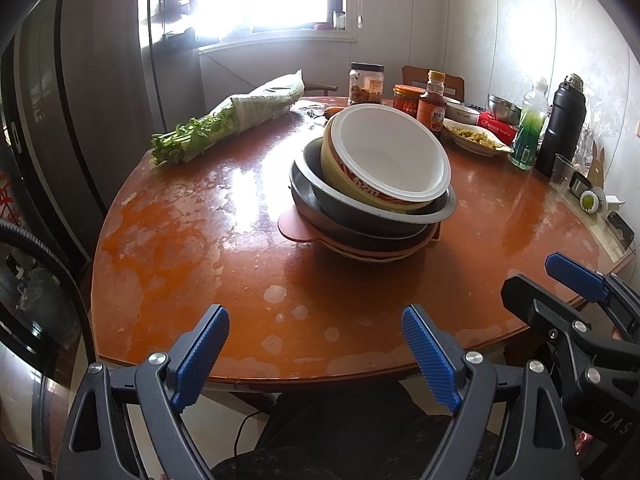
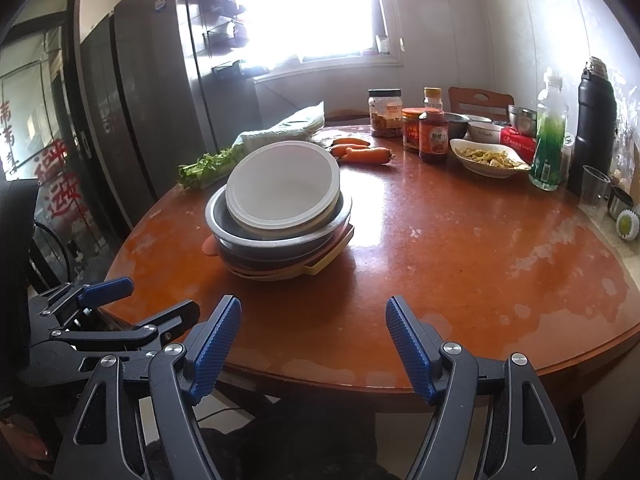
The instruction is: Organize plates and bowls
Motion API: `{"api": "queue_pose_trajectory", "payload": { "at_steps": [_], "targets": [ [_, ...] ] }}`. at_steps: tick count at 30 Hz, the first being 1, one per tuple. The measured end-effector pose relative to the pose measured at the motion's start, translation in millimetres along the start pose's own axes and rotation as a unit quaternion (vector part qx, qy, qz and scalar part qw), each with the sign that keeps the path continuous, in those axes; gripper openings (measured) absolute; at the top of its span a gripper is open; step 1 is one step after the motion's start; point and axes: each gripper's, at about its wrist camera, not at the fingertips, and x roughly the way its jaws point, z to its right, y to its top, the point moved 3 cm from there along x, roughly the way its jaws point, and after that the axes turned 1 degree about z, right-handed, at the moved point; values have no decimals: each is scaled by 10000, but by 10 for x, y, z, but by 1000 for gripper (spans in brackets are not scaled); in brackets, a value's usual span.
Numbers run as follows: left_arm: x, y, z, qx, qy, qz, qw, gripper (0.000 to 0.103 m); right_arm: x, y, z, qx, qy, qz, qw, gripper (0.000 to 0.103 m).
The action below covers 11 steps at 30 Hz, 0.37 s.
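1. Bowls (image 1: 384,160) sit nested in a leaning pile near the middle of the round brown surface (image 1: 192,256); a white bowl (image 2: 284,184) lies on top, tilted, inside metal basins.
2. Plates (image 2: 304,270) under the pile are mostly hidden; only pink and yellow rims show.
3. Left claw (image 1: 316,354) hangs released over the near edge, nothing between its ribbed blue pads.
4. Bare, worn, glossy wood lies open between both claws and the pile.
5. Right claw (image 2: 314,344) is likewise spread and empty.
6. Jars, bottles and a flask (image 2: 596,120) crowd the far right rim; their labels are unreadable.
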Motion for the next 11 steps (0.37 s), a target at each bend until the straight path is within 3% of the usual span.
{"api": "queue_pose_trajectory", "payload": {
  "at_steps": [11],
  "targets": [
    [4, 12, -15, 14, 62, 8, 10000, 88, 11, -4, -17, -50, 3, 28, 10000, 76]
  ]
}}
